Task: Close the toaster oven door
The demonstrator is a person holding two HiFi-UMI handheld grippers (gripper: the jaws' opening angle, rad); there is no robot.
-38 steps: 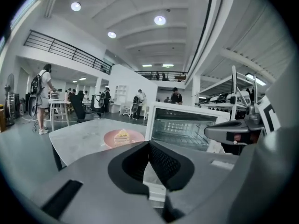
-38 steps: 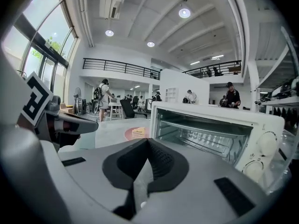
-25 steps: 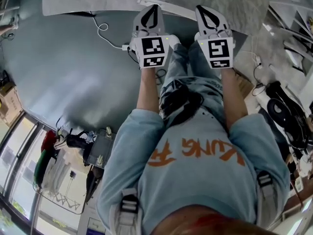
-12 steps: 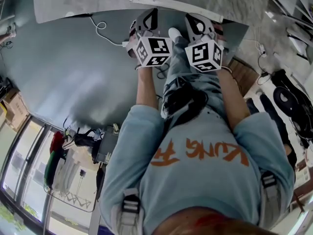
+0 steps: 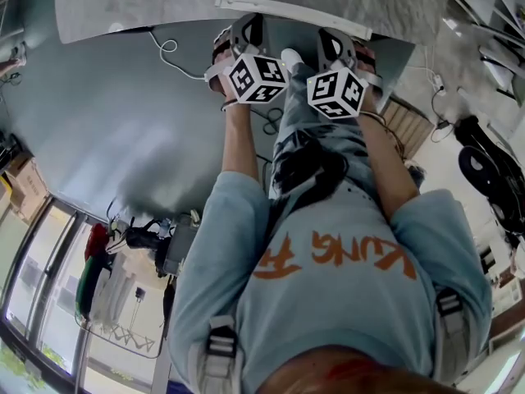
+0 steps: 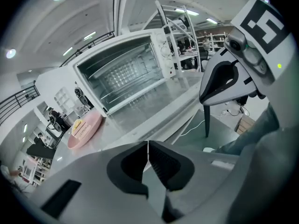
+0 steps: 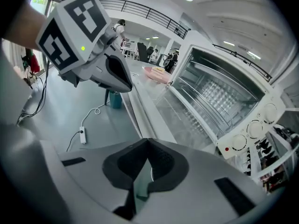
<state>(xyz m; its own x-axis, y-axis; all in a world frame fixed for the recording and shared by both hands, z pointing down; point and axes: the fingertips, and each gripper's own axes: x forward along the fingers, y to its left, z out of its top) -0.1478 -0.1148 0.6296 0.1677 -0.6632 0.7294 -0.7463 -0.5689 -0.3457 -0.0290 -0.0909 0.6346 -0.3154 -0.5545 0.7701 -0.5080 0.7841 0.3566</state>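
Note:
A white toaster oven [image 6: 126,71] stands on the marble table with its glass door [image 6: 156,101] dropped flat toward me, the wire rack inside showing. The right gripper view has the same oven [image 7: 224,94] and its lowered door [image 7: 184,113], with the knobs on the right. My left gripper [image 6: 148,146] is shut and holds nothing, short of the table edge. My right gripper [image 7: 148,143] is also shut and empty. In the head view both grippers [image 5: 246,33] [image 5: 334,48] sit side by side at the table's near edge; the oven is out of that view.
A pink plate [image 6: 84,127] with food lies on the table beside the oven, also in the right gripper view [image 7: 156,73]. On the grey floor lie a white power strip [image 7: 83,135] and a teal bin [image 7: 114,99]. The table edge [image 5: 287,8] is just ahead.
Both grippers have tilted upward and drawn closer together near the table edge. Their marker cubes now face the camera at an angle. Jaws stayed shut.

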